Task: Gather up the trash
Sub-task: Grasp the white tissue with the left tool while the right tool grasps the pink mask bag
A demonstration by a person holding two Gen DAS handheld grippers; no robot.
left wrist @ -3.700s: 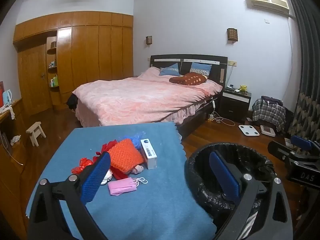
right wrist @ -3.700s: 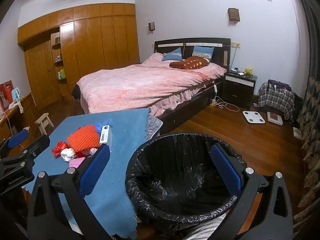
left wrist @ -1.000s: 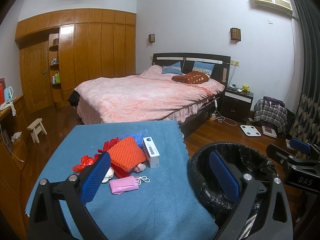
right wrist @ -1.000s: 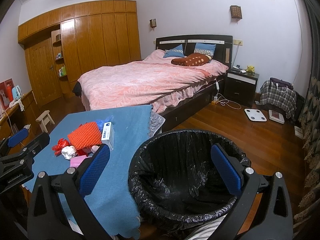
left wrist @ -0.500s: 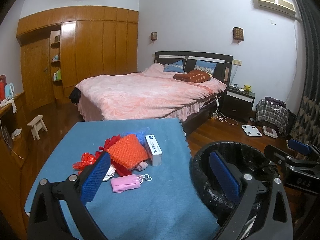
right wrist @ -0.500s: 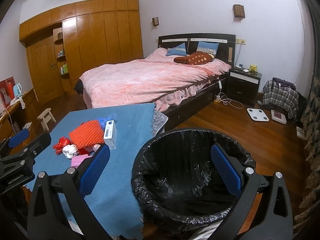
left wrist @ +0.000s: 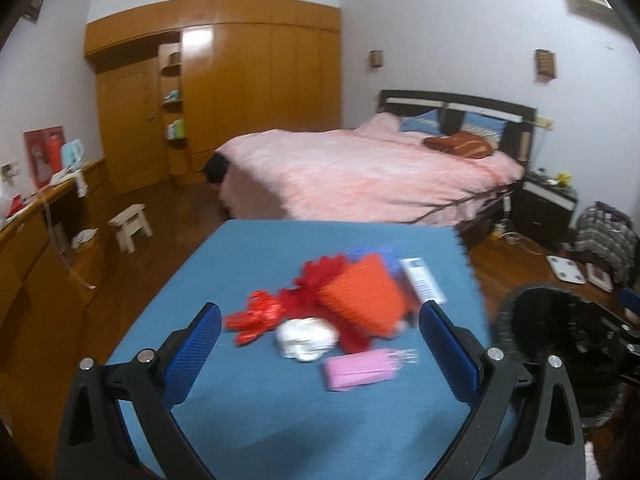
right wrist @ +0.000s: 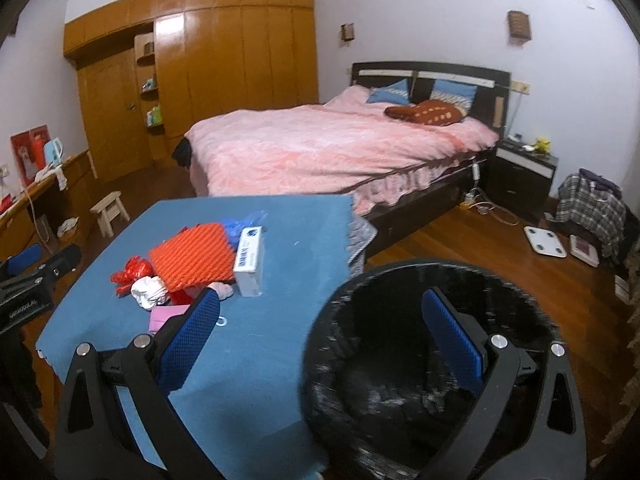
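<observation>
both hand-held grippers, left (left wrist: 318,342) and right (right wrist: 320,330), gape unladen; trash pile (left wrist: 340,304) sits mid-table, bin (right wrist: 432,360) beside the edge.

Blue cloth-covered surface (left wrist: 280,420); orange ridged pad (right wrist: 192,256); red ribbon (left wrist: 256,316); white crumpled paper (left wrist: 306,338); pink packet (left wrist: 360,370); white box (right wrist: 249,262) with blue print; black-lined bin (right wrist: 420,360); pink bed (right wrist: 332,148).

Pink-covered bed (right wrist: 320,148) stands before a wooden wardrobe (right wrist: 192,60).
</observation>
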